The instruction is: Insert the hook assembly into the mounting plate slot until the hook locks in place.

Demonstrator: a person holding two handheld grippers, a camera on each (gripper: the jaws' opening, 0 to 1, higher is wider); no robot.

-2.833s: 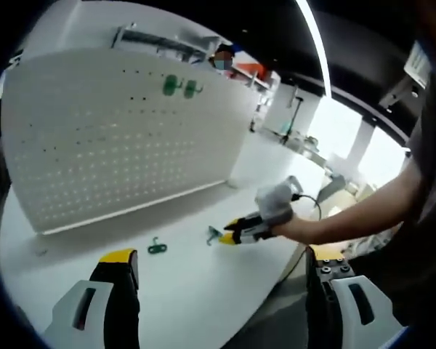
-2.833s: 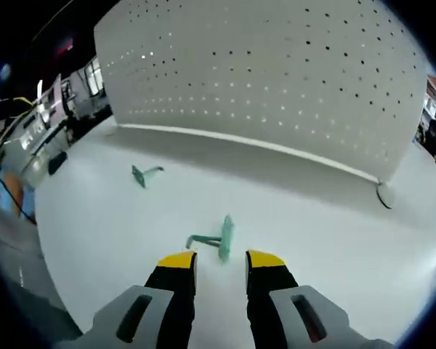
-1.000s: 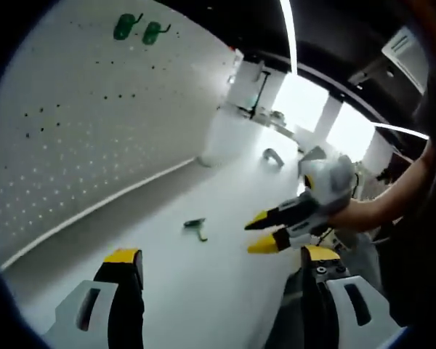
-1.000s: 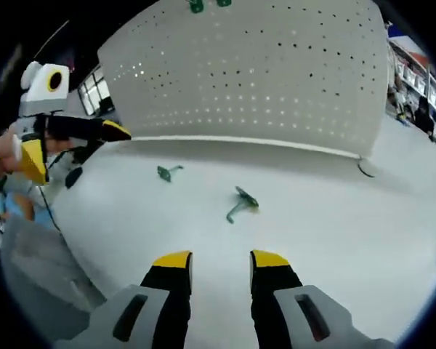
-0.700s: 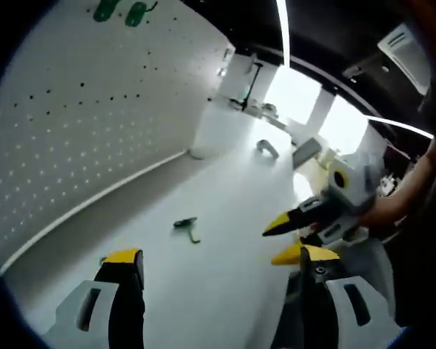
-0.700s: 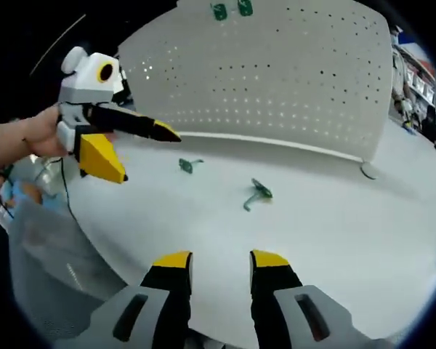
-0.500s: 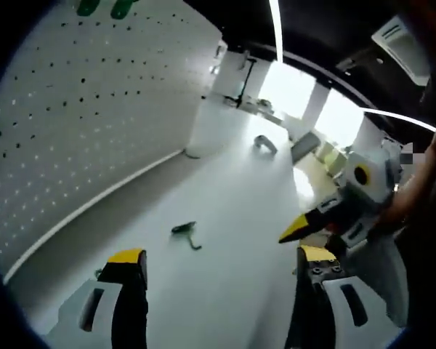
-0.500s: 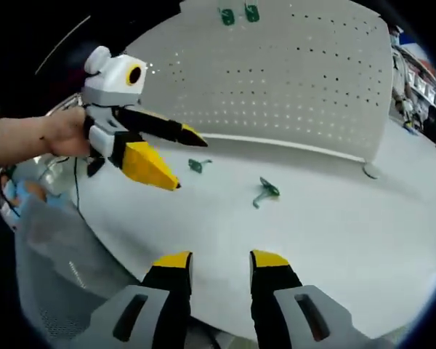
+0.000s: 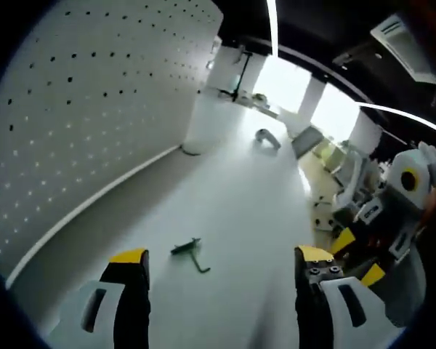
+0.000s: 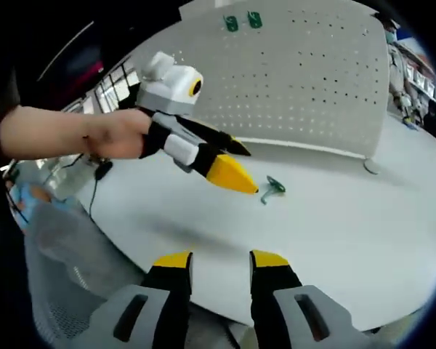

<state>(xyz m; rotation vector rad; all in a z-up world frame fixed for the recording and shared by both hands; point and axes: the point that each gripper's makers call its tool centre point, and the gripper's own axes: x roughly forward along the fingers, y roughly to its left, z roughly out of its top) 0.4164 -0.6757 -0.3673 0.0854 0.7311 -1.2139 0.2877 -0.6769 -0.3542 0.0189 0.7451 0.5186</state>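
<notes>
Left gripper (image 10: 236, 163) was held out low over the white table (image 10: 349, 233), jaws spread wide and empty, tips angled down toward the green hook (image 10: 272, 187) lying flat on the tabletop. In the right gripper view a bare hand (image 10: 120, 134) gripped its body, forearm coming in from the left. In the left gripper view the same hook (image 9: 190, 251) sat just ahead, between the two jaws, not touched.

Right gripper (image 10: 219, 263) hung back at the near table edge, jaws apart with a narrow gap, holding nothing. It also showed in the left gripper view (image 9: 360, 256) off the table's right edge.

White pegboard (image 10: 305, 80) stood upright along the far side of the table, two green hooks (image 10: 243, 22) already hung near its top edge. Bare tabletop lay between the loose hook and the board's base, and more to the right of the hook. Near table edge ran close under the right gripper's jaws.
</notes>
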